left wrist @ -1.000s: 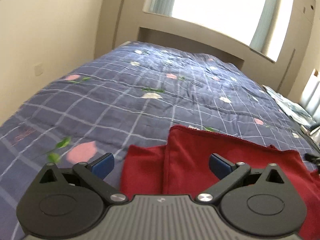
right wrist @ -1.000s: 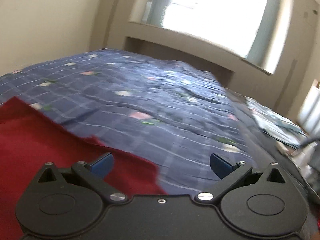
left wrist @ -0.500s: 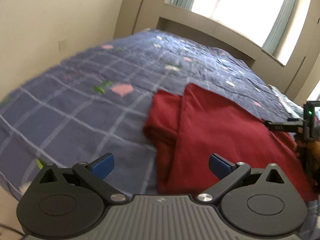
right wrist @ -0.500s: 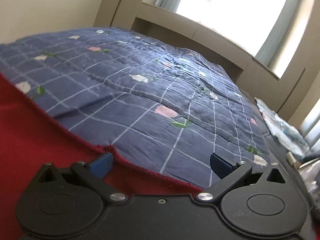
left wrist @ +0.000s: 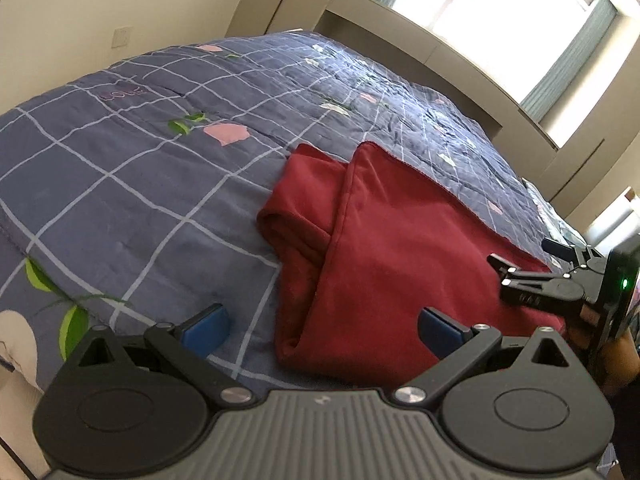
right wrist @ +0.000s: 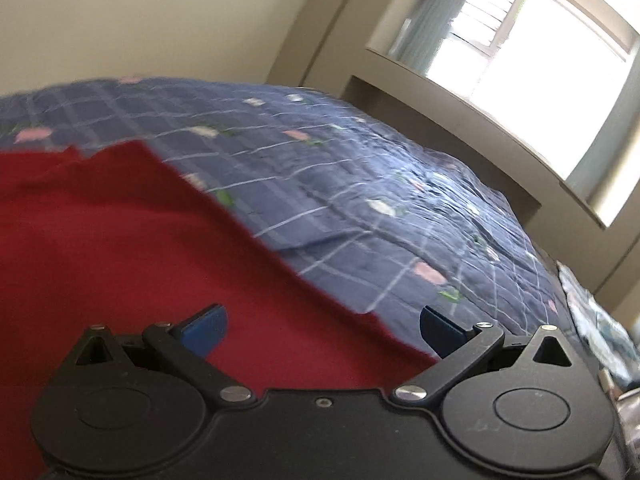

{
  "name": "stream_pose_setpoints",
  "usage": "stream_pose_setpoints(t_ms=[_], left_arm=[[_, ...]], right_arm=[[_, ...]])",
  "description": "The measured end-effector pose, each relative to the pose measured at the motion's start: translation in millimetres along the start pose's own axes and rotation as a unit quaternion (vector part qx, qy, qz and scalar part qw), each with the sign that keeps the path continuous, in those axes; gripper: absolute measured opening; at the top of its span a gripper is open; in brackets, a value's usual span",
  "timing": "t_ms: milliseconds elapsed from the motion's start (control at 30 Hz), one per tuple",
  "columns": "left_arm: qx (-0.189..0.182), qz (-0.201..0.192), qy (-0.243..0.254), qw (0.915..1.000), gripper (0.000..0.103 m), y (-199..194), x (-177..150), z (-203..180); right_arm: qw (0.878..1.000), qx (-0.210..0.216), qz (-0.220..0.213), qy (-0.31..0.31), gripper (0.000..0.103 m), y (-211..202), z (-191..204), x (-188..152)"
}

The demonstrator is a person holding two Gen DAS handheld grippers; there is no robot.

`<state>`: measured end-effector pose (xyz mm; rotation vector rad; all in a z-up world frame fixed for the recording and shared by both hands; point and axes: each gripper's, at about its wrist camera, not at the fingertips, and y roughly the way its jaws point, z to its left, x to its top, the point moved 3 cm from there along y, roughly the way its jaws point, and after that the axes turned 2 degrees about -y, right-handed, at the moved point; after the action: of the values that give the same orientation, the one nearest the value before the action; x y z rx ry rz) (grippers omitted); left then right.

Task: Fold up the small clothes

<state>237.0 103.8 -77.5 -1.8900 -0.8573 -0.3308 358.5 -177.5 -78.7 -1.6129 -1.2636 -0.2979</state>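
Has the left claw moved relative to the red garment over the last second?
Yes. The left claw has backed away and risen: the red garment on the blue quilt now shows its near edge.

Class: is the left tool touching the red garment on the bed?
Cannot tell. In the left wrist view, the open left tool frames the red garment's near edge, but any gap is unclear.

We have drawn our left gripper (left wrist: 323, 327) back from the red garment (left wrist: 392, 240) — more quilt (left wrist: 120, 184) shows now — and our right gripper (left wrist: 520, 270) has entered the left view.
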Motion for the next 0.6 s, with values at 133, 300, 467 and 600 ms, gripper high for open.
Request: stream_pose_setpoints(t_ms=[133, 300, 467, 600], left_arm=[[-0.003, 0.002, -0.003, 1.0000, 0.103, -0.3, 0.6, -0.9], [0.001, -0.002, 0.003, 1.0000, 0.103, 0.5, -1.3, -2.7], [0.005, -0.004, 0.015, 0.9999, 0.103, 1.2, -4.2, -5.2], [0.001, -0.006, 0.015, 0.9999, 0.103, 5.1, -0.3, -4.0]], right_arm=[[1.000, -0.013, -0.017, -0.020, 0.102, -21.4, 19.7, -8.8], [0.999, -0.030, -0.034, -0.020, 0.102, -55.7, 40.1, -24.6], [0.998, -0.040, -0.039, 0.011, 0.102, -84.4, 54.4, -41.0], [0.998, -0.025, -0.026, 0.057, 0.102, -99.3, 62.3, -55.8]])
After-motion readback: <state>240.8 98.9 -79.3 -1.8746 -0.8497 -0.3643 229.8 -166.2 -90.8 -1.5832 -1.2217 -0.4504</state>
